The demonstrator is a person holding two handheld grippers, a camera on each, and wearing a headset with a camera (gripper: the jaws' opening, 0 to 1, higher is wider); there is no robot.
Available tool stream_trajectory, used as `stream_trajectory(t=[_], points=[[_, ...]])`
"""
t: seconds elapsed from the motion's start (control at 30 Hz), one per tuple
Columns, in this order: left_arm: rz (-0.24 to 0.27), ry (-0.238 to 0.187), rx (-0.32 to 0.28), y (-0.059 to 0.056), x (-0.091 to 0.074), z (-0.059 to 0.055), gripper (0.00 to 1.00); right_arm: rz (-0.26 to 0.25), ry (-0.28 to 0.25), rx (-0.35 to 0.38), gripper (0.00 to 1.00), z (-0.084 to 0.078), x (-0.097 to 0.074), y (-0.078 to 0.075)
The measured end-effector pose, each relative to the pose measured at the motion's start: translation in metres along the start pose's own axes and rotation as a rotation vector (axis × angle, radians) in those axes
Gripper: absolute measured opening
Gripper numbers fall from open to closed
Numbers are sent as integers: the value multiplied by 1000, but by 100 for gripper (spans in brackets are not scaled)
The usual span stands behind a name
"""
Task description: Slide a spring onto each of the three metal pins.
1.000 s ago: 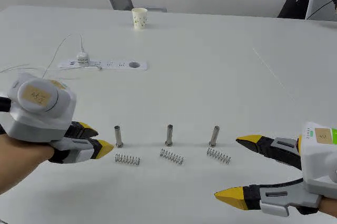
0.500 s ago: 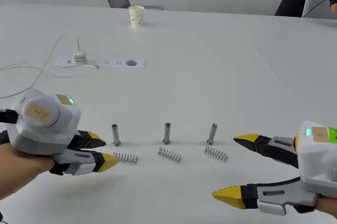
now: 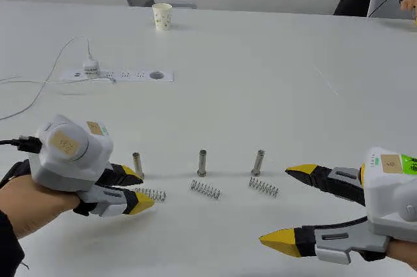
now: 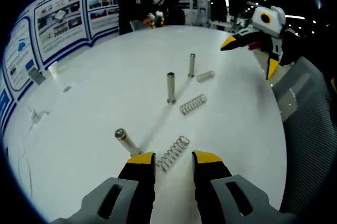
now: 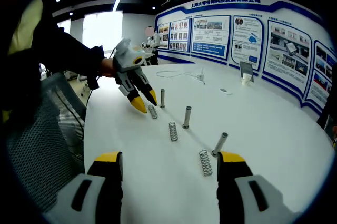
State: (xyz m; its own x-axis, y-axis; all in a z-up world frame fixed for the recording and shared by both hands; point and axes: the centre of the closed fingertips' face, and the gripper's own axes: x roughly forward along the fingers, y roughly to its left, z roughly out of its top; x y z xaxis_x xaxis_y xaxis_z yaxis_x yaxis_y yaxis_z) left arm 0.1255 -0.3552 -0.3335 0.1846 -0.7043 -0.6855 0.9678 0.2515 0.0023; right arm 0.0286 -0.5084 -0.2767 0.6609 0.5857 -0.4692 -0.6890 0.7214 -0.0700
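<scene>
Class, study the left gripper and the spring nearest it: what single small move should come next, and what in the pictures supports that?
Probably ease the left gripper forward a little and close it on the nearest spring. Its jaws stand open with the spring's near end lying between the tips, flat on the table, beside the bare leftmost pin.

Bare table (image 3: 273, 88) around pins (image 3: 202, 162); power strip (image 3: 124, 75), cup (image 3: 161, 16) well behind.

The left gripper (image 3: 144, 188), a white-and-grey plastic housing with black, yellow-tipped jaws, bears a round tan sticker (image 3: 65, 143) and a black cable (image 3: 18, 145). The matching right gripper (image 3: 277, 205) bears a green label (image 3: 409, 163). A dark sleeve (image 5: 71, 52) is worn.
</scene>
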Motion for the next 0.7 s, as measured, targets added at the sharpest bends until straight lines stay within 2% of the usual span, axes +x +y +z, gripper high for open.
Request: stream_trajectory(t=[0.1, 0.27, 0.7], points=[[-7, 14, -9, 4, 3, -5, 28, -1, 1, 1, 75, -1, 0, 1], [-10, 22, -13, 3, 1, -7, 26, -5, 3, 5, 74, -2, -1, -1], [-22, 48, -5, -7, -3, -16, 19, 7, 4, 0, 74, -1, 2, 1]])
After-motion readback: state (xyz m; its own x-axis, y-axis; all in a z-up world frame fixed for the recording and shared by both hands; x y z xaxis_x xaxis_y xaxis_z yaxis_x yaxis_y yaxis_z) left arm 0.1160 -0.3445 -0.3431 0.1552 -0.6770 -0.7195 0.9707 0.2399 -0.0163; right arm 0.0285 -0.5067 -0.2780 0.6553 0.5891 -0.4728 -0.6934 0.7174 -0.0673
